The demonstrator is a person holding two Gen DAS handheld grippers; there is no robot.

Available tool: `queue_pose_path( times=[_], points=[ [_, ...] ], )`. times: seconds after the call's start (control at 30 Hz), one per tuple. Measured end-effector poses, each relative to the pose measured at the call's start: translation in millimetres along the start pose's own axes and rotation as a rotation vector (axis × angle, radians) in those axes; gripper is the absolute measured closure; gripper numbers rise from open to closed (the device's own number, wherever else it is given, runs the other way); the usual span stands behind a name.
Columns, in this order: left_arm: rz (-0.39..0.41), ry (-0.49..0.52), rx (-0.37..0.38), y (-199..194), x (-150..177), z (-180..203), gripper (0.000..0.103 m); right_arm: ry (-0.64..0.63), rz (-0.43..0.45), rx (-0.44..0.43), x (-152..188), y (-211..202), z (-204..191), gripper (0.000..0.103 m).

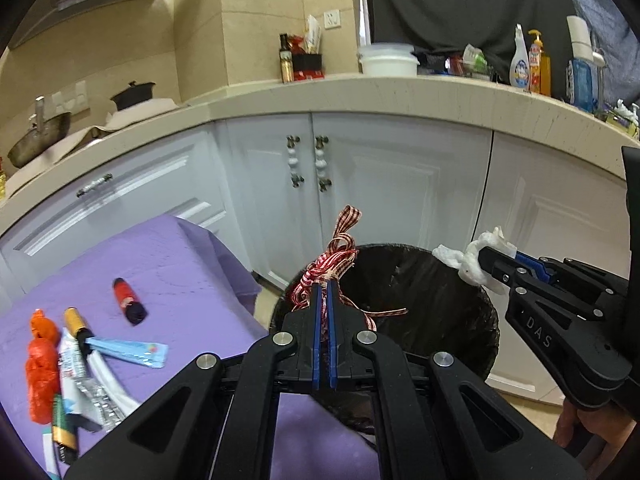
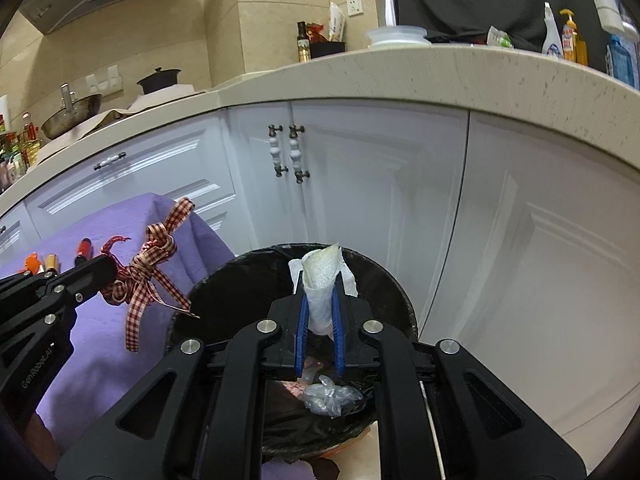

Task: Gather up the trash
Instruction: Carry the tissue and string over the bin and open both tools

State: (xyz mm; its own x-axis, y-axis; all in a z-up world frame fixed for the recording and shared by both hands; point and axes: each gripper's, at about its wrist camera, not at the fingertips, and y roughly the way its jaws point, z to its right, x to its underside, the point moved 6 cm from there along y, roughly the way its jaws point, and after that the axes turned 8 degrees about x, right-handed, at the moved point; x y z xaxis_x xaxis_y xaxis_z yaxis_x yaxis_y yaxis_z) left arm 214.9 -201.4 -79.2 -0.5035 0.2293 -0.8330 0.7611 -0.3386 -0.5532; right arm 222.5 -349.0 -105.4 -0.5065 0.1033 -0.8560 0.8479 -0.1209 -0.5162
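My left gripper (image 1: 324, 286) is shut on a red-and-white checked ribbon (image 1: 334, 258) and holds it over the left rim of the black-lined trash bin (image 1: 486, 320). My right gripper (image 2: 320, 280) is shut on a crumpled white paper tissue (image 2: 320, 276) above the bin (image 2: 400, 304). The right gripper also shows in the left wrist view (image 1: 486, 258) with the tissue (image 1: 472, 258). The left gripper shows in the right wrist view (image 2: 108, 266) with the ribbon (image 2: 150, 268). A clear plastic scrap (image 2: 330, 398) lies inside the bin.
A purple-covered table (image 1: 180, 264) left of the bin holds a red-black tube (image 1: 128, 300), an orange bag (image 1: 40, 364), a blue wrapper (image 1: 128, 352), batteries and foil scraps. White cabinets (image 1: 400, 184) stand behind, under a beige counter (image 1: 360, 92) with bottles.
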Motion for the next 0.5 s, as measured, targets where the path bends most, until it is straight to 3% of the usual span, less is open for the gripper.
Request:
queue_pose_path(
  times=[0.07,0.1,0.23,0.37,0.5],
  points=[
    [-0.026,-0.005,0.011,8,0,0,0.095,0.008,-0.012,0.002,3,9,3,0.072],
    [-0.033,-0.012,0.013,11,0,0,0.092,0.012,-0.014,0.007,4,13,4,0.07],
    [-0.024,-0.034,0.012,10,-1,-3,0.072,0.022,-0.027,0.016,7,20,6,0.069],
    [-0.015,-0.044,0.002,7,-1,-5,0.062,0.021,-0.026,0.017,8,18,5,0.069],
    [-0.001,-0.048,-0.013,-1,-2,-10,0.059,0.02,-0.024,0.016,6,13,2,0.068]
  ],
)
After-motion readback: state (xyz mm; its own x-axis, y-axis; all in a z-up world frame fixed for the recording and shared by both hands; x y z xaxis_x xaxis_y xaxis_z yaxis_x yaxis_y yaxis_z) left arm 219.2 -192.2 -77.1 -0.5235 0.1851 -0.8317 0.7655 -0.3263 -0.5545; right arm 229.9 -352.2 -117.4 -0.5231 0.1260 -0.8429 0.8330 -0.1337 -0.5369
